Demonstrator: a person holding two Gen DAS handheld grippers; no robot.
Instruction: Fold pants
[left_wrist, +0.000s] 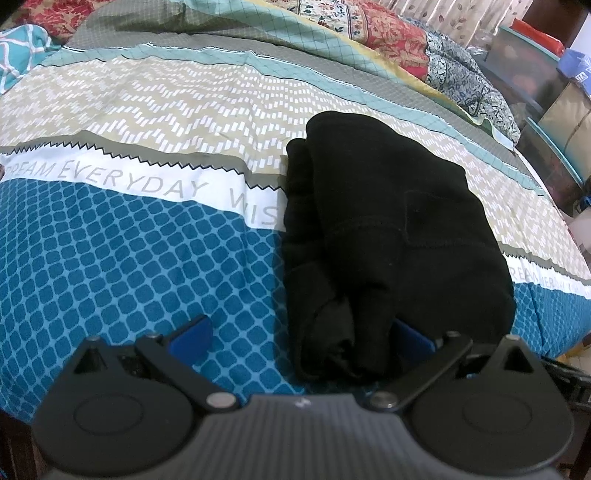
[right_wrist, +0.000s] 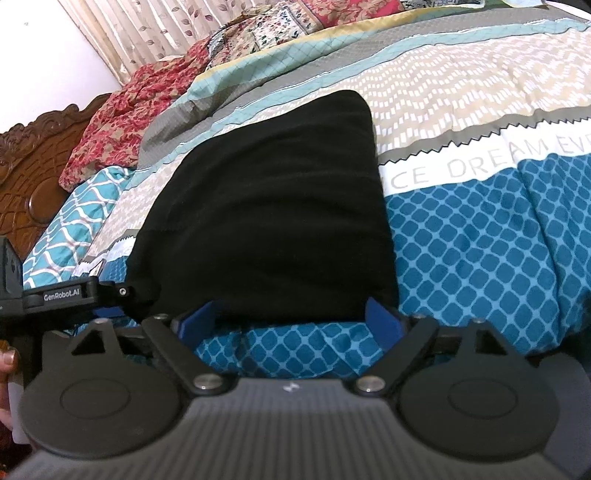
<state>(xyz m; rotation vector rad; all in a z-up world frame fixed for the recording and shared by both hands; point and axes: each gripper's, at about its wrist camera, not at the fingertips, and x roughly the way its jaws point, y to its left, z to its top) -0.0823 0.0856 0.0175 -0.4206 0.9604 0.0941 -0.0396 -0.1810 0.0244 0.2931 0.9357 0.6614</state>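
The black pants lie folded in a compact bundle on the patterned bedspread. In the left wrist view my left gripper is open wide, its blue pads either side of the bundle's near left corner, and the right pad is partly hidden by cloth. In the right wrist view the pants fill the middle. My right gripper is open, its blue pads at the bundle's near edge, over bedspread. The left gripper's body shows at the left edge.
Red floral bedding and a teal patterned pillow lie at the far side. A carved wooden headboard is at the left in the right wrist view. Boxes and shelves stand beyond the bed's right edge.
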